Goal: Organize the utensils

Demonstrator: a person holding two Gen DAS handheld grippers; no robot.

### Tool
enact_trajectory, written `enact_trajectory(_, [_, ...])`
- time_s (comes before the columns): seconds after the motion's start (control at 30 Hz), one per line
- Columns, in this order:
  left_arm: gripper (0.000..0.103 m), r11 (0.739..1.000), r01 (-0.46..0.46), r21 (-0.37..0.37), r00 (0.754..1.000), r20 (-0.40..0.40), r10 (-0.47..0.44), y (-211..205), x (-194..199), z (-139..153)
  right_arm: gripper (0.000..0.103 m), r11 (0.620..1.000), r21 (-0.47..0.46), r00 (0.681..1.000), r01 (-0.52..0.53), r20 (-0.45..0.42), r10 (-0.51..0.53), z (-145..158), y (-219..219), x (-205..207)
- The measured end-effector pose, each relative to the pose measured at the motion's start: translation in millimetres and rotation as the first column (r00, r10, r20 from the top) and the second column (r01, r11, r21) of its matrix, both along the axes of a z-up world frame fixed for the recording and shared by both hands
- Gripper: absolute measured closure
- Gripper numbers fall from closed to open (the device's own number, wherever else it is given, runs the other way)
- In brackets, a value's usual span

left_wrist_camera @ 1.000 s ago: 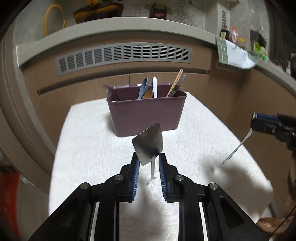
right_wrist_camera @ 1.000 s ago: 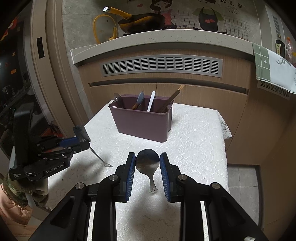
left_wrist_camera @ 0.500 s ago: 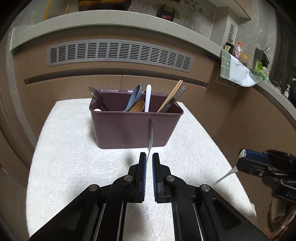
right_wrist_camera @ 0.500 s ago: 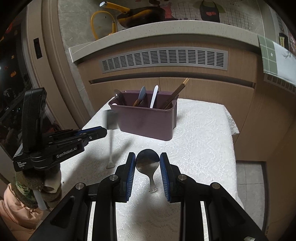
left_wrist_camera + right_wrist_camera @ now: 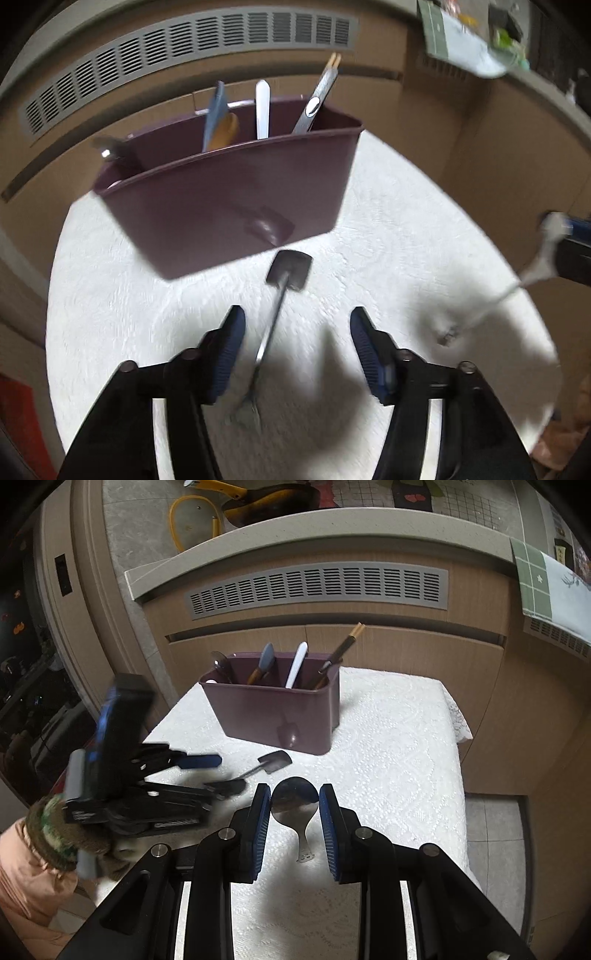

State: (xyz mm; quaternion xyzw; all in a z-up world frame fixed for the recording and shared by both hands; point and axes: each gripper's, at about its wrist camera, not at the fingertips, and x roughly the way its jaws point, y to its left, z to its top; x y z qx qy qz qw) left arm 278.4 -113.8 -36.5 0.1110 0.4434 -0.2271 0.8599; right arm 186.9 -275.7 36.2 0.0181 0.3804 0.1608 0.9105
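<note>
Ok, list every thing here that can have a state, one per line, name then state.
left gripper: open, jaws have just been opening, small metal spatula between them but not pressed
small metal spatula: loose on the white cloth, in front of the bin
right gripper: shut on the spoon
spoon: held by its bowl, handle hanging down
purple bin: upright, utensils standing inside

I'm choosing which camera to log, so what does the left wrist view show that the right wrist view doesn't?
Only the left wrist view shows the flat spatula's full handle lying on the white cloth between the open left gripper's fingers.

Only the right wrist view shows the spoon bowl clamped in the right gripper, plus the countertop pan.

Both show the purple caddy and its utensils.
</note>
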Motion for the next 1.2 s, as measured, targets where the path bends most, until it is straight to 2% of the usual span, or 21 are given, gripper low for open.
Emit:
enact_trajectory(0.13, [0.043, 0.995, 0.034, 0.095, 0.999, -0.005, -0.034, -21.7, 27.7, -10.6, 0.078, 1.0, 0.009, 1.0, 0.007, -0.001, -0.007, -0.8, -4.4, 0.2])
enact_trajectory(0.23, [0.046, 0.995, 0.04, 0.093, 0.998, -0.048, -0.036, -28.9, 47.3, -18.8, 0.078, 1.0, 0.012, 1.0, 0.007, -0.006, -0.007, -1.5, -6.4, 1.7])
enact_trajectory(0.33, [0.058, 0.997, 0.022, 0.077, 0.997, -0.077, -0.016, -31.3, 58.1, -30.5, 0.078, 1.0, 0.017, 1.0, 0.012, -0.007, -0.012, -1.6, -8.0, 2.4])
enact_trajectory(0.37, [0.067, 0.999, 0.004, 0.051, 0.998, -0.062, -0.001, -29.8, 57.7, -30.2, 0.078, 1.0, 0.018, 1.0, 0.014, -0.008, -0.014, -1.5, -8.4, 2.7])
enact_trajectory(0.43, [0.068, 0.999, -0.028, 0.028, 0.999, -0.04, 0.029, -27.7, 52.0, -29.2, 0.081, 1.0, 0.02, 1.0, 0.017, -0.011, -0.017, -1.0, -8.3, 3.7])
enact_trajectory(0.47, [0.068, 0.999, -0.039, 0.007, 0.999, -0.028, 0.04, -25.4, 46.0, -26.6, 0.092, 1.0, 0.018, 1.0, 0.013, -0.015, -0.013, -0.4, -7.5, 4.9])
enact_trajectory(0.63, [0.068, 0.983, -0.074, -0.166, 0.995, 0.054, 0.084, 0.8, 0.2, 6.7, 0.092, 1.0, 0.015, 1.0, 0.005, -0.011, -0.005, 2.2, -3.2, 6.1])
enact_trajectory(0.8, [0.069, 0.944, -0.133, -0.3, 0.981, 0.097, 0.169, 37.3, -33.6, 34.5, 0.09, 0.999, -0.041, 1.0, -0.021, -0.02, 0.021, -9.7, 1.6, 7.0])
enact_trajectory(0.83, [0.07, 0.937, -0.144, -0.318, 0.978, 0.1, 0.184, 45.4, -37.6, 38.8, 0.087, 0.998, -0.057, 0.999, -0.004, -0.034, 0.002, -16.6, -0.6, 9.6])
enact_trajectory(0.87, [0.072, 0.925, -0.16, -0.344, 0.973, 0.106, 0.207, 54.7, -43.7, 43.2, 0.079, 0.998, -0.065, 0.998, 0.022, -0.055, -0.026, -23.6, -3.9, 13.5])
enact_trajectory(0.9, [0.072, 0.917, -0.169, -0.362, 0.969, 0.111, 0.223, 62.0, -48.9, 46.2, 0.074, 0.997, -0.065, 0.995, 0.048, -0.083, -0.054, -31.2, -8.3, 19.1])
enact_trajectory(1.03, [0.072, 0.89, -0.207, -0.406, 0.951, 0.131, 0.28, 81.7, -62.0, 46.8, 0.074, 0.975, -0.082, 0.963, 0.209, -0.158, -0.22, -58.6, -23.8, 48.9])
enact_trajectory(1.1, [0.072, 0.882, -0.211, -0.42, 0.949, 0.128, 0.288, 88.8, -65.3, 46.8, 0.062, 0.94, -0.101, 0.92, 0.326, -0.196, -0.34, -73.8, -32.5, 70.3])
enact_trajectory(1.13, [0.072, 0.881, -0.211, -0.423, 0.949, 0.128, 0.288, 90.4, -64.8, 45.9, 0.061, 0.922, -0.085, 0.895, 0.377, -0.221, -0.387, -81.9, -37.2, 82.2])
enact_trajectory(1.2, [0.072, 0.881, -0.22, -0.418, 0.948, 0.123, 0.294, 98.5, -63.8, 44.0, 0.06, 0.901, -0.099, 0.869, 0.422, -0.242, -0.433, -92.6, -38.4, 100.7])
